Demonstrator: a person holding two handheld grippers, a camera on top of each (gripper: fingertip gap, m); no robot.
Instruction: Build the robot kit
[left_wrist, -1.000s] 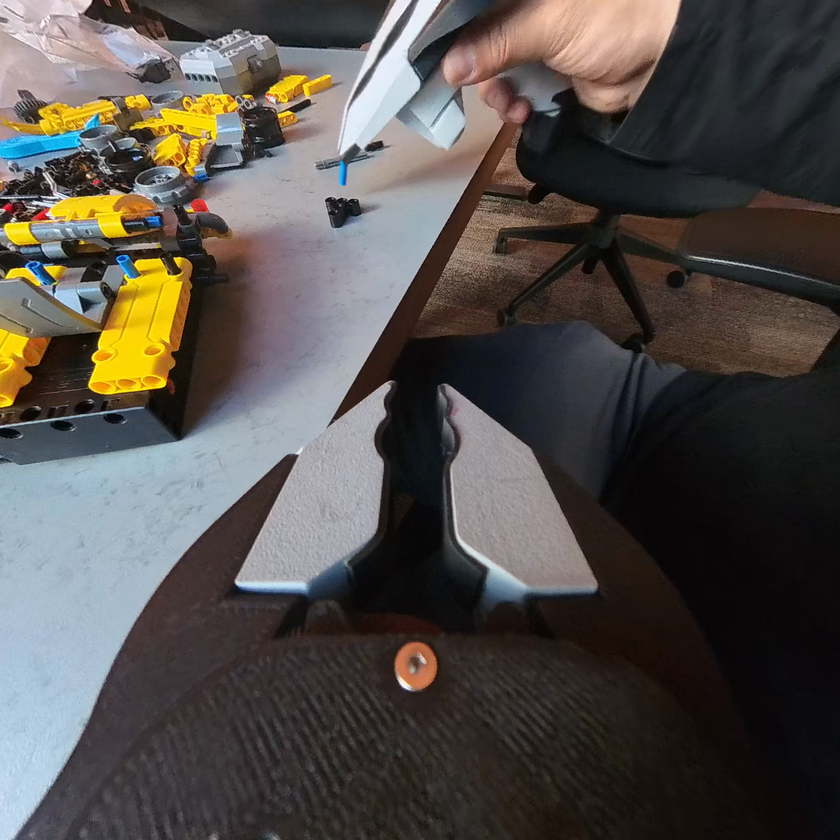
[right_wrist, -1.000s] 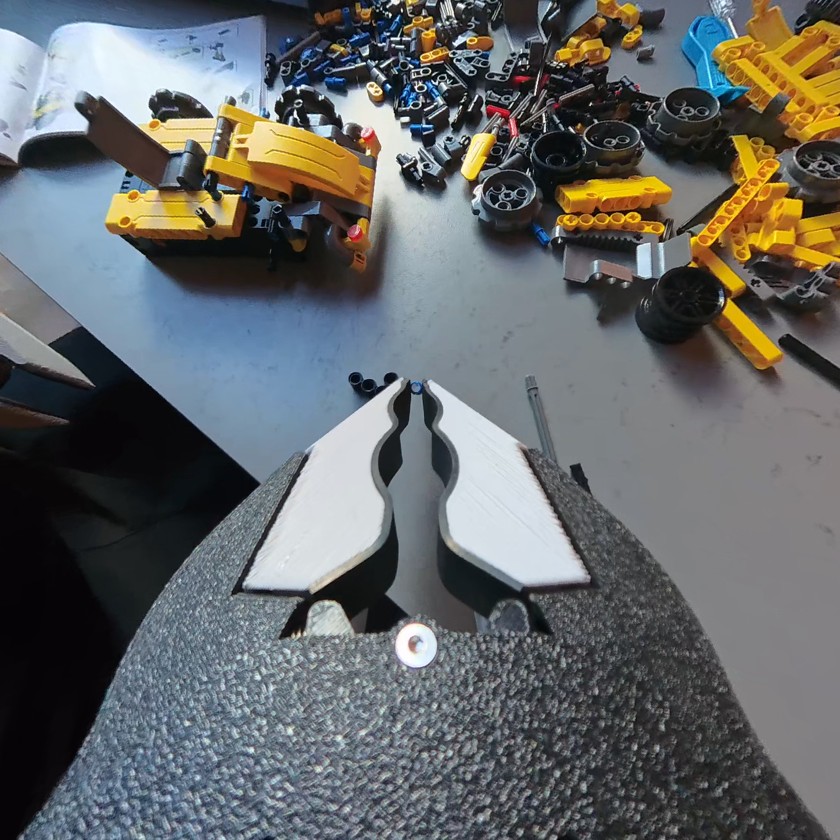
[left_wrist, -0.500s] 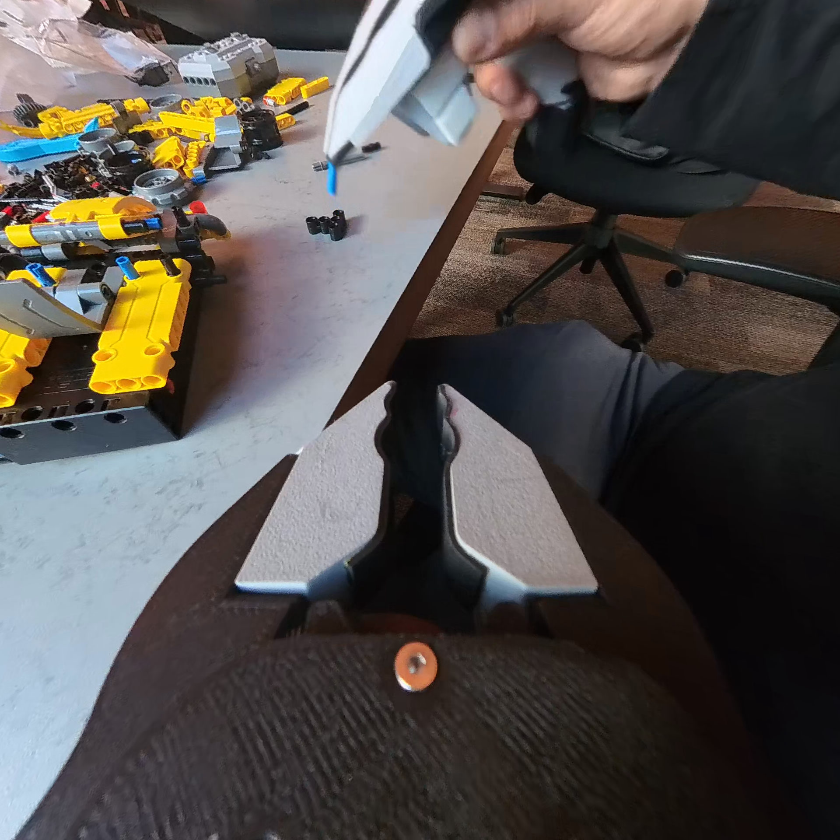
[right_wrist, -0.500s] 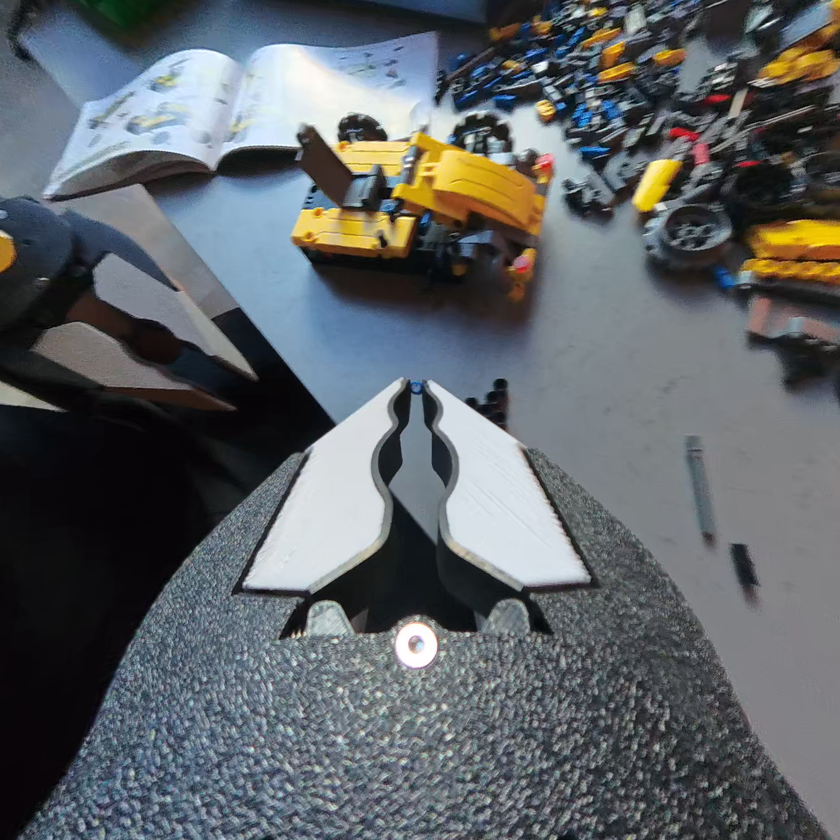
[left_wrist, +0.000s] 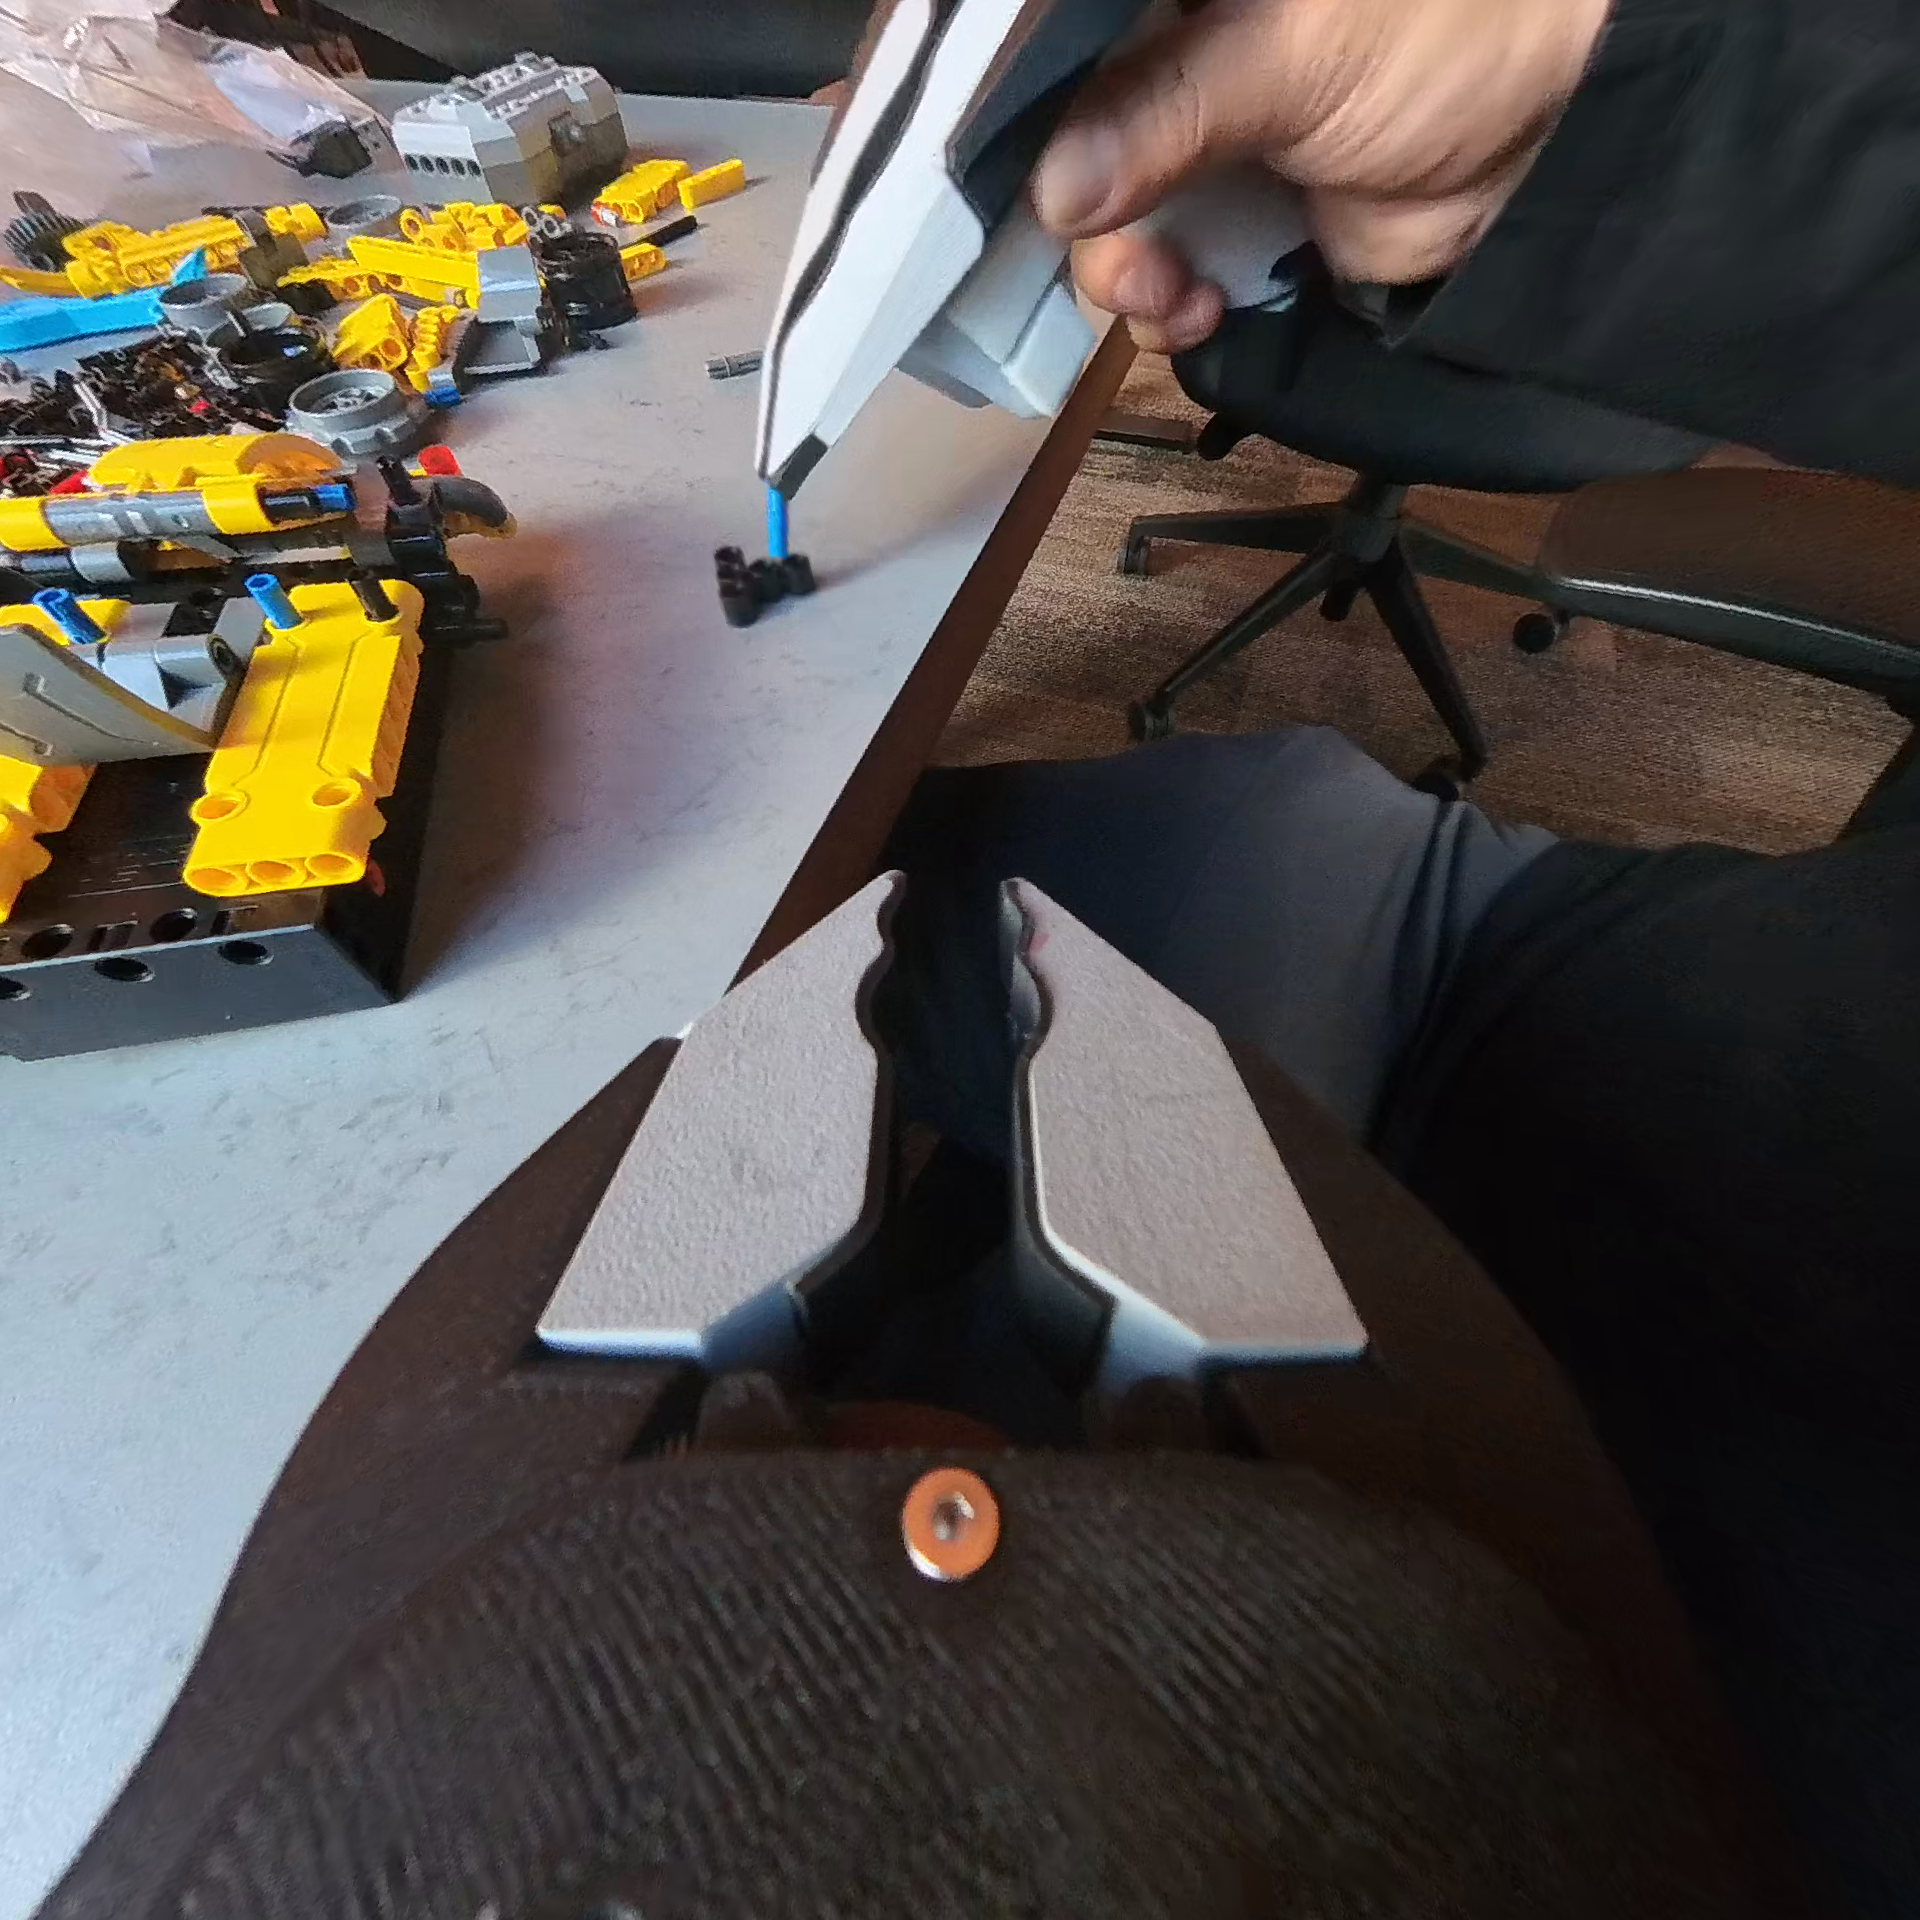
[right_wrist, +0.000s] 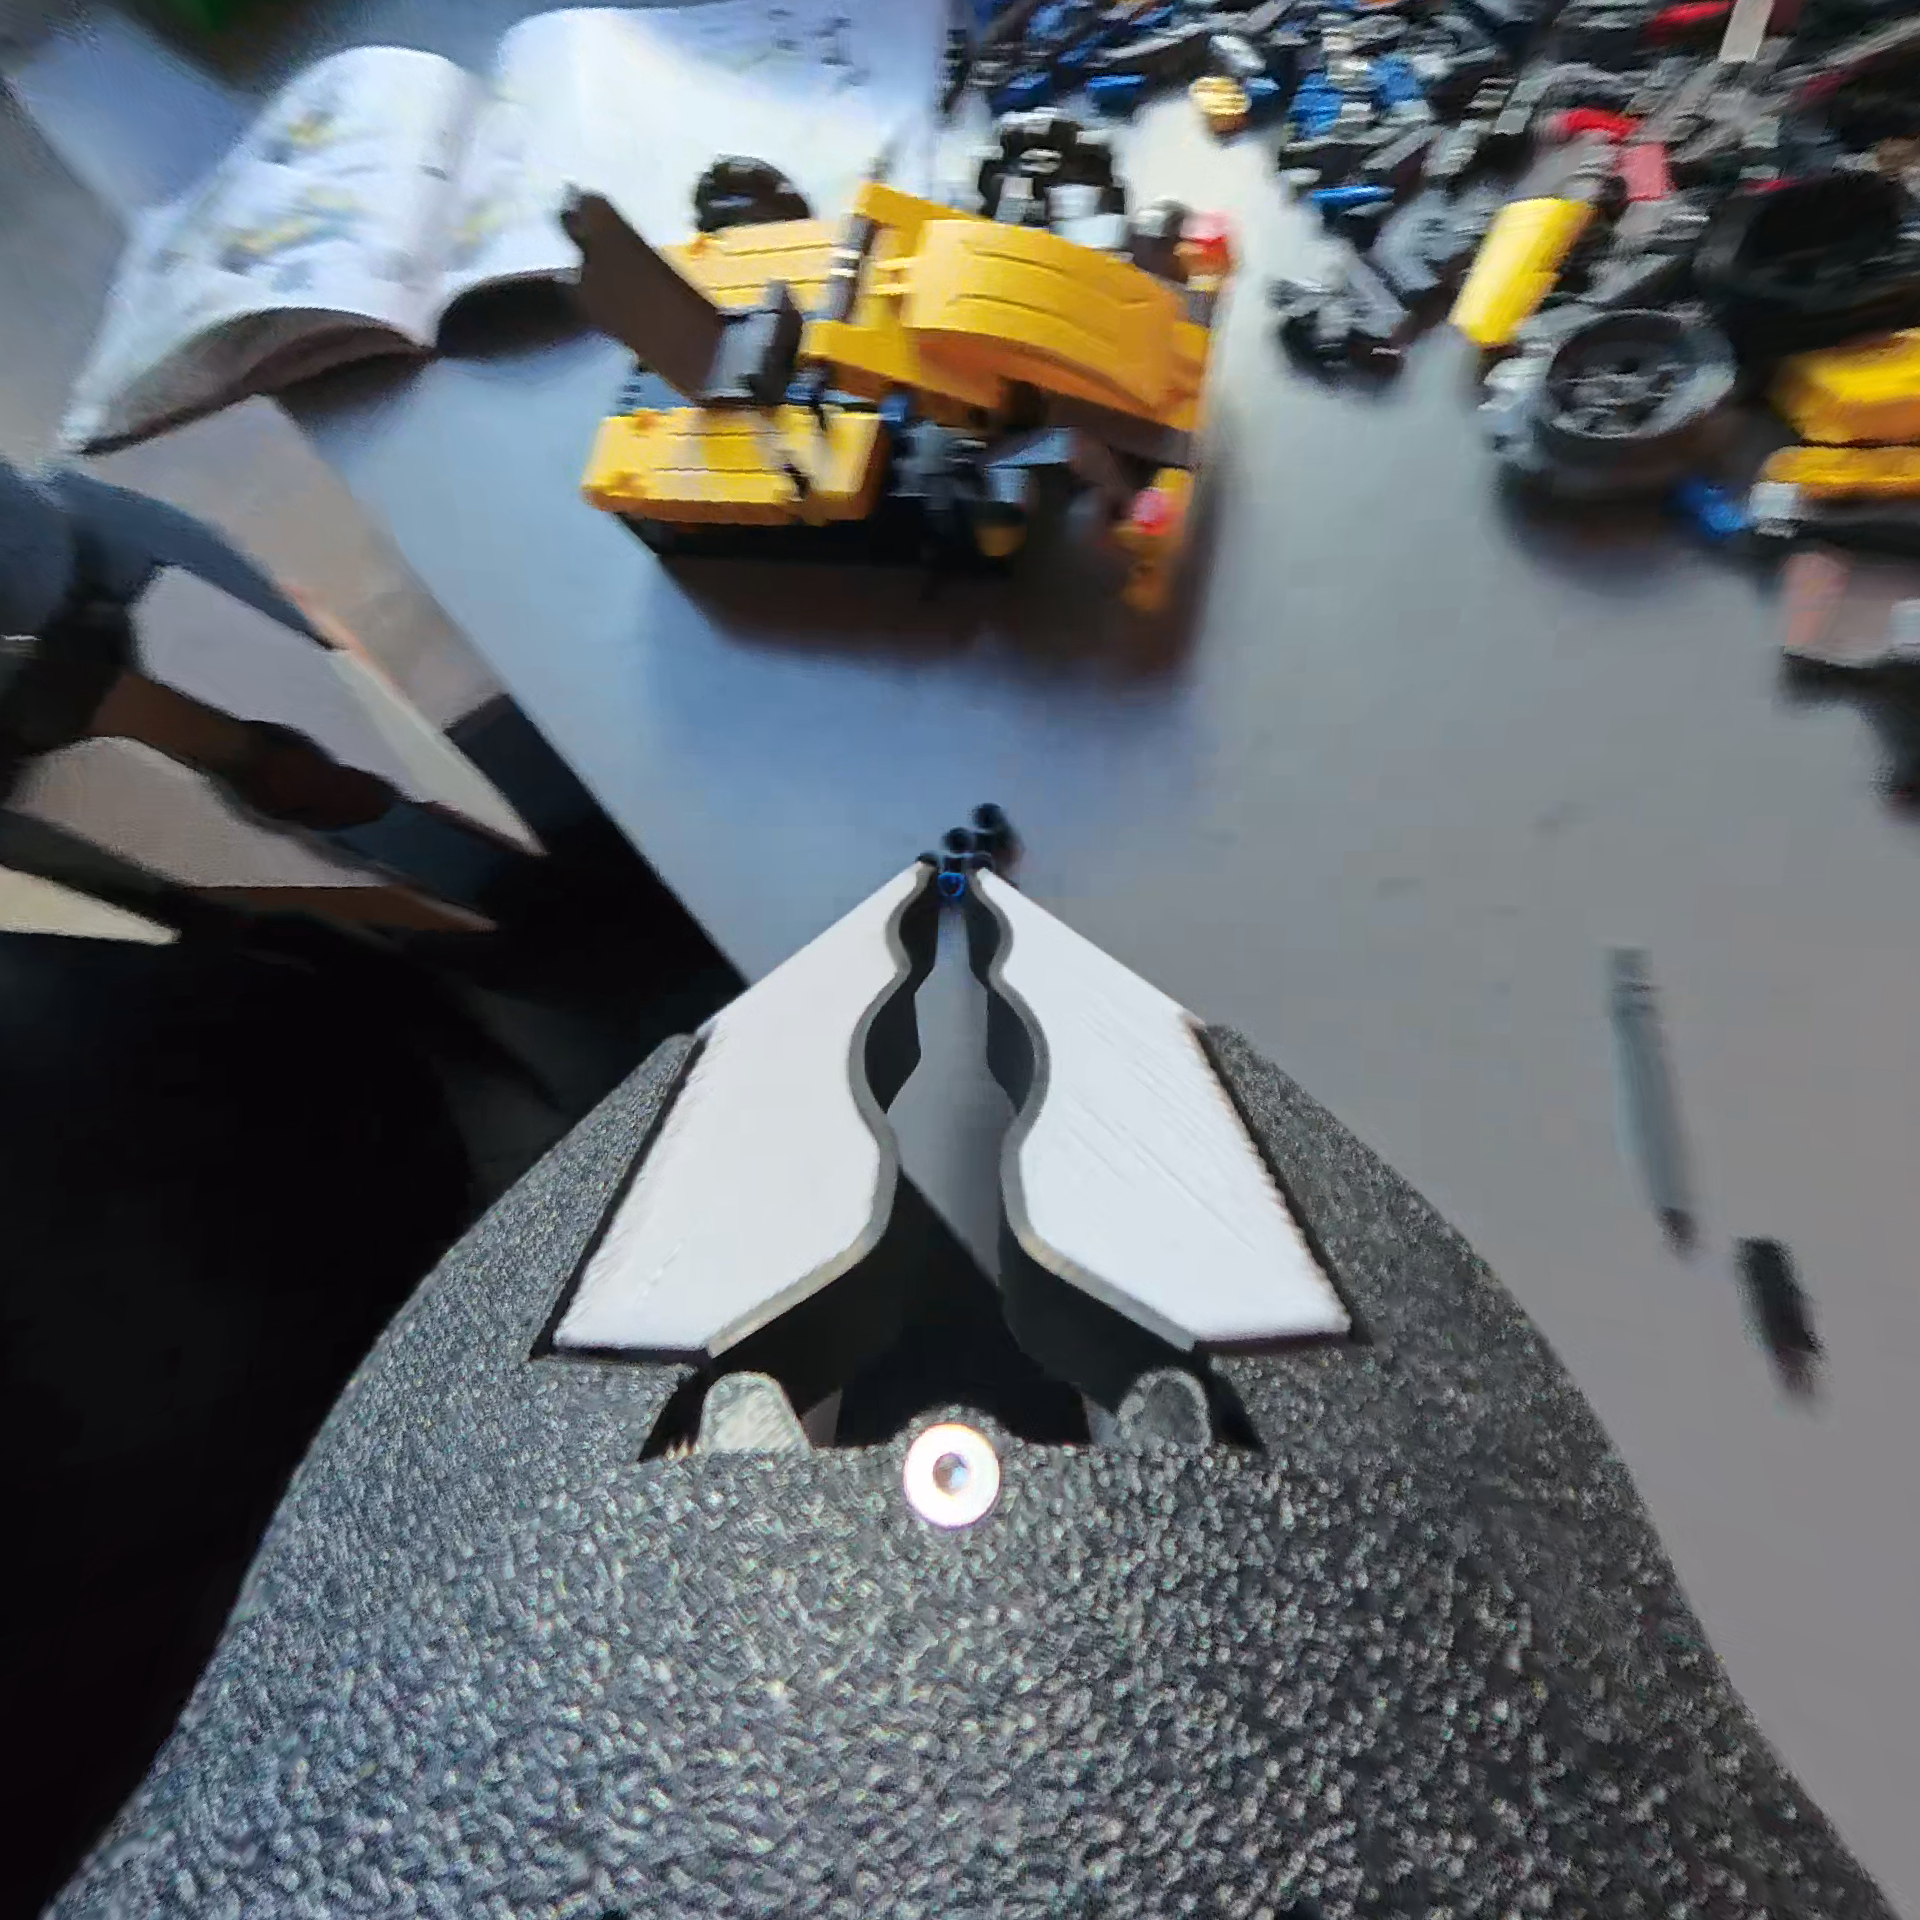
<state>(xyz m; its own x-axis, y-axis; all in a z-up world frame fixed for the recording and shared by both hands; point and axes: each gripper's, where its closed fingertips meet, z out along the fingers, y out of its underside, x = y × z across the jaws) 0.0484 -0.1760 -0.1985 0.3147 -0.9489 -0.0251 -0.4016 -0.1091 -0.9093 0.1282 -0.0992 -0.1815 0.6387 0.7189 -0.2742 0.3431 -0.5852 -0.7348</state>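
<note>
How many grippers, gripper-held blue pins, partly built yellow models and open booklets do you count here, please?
grippers: 2 (left gripper open, right gripper shut)
blue pin in the right gripper: 1
yellow model: 1
booklet: 1
Total: 5

My right gripper (right_wrist: 954, 883) pinches thin blue pin (left_wrist: 775, 525), held upright, lower end touching small black connector (left_wrist: 764, 577) lying near table (left_wrist: 582, 1039) front edge, beside yellow model's (right_wrist: 914, 353) corner.
</note>
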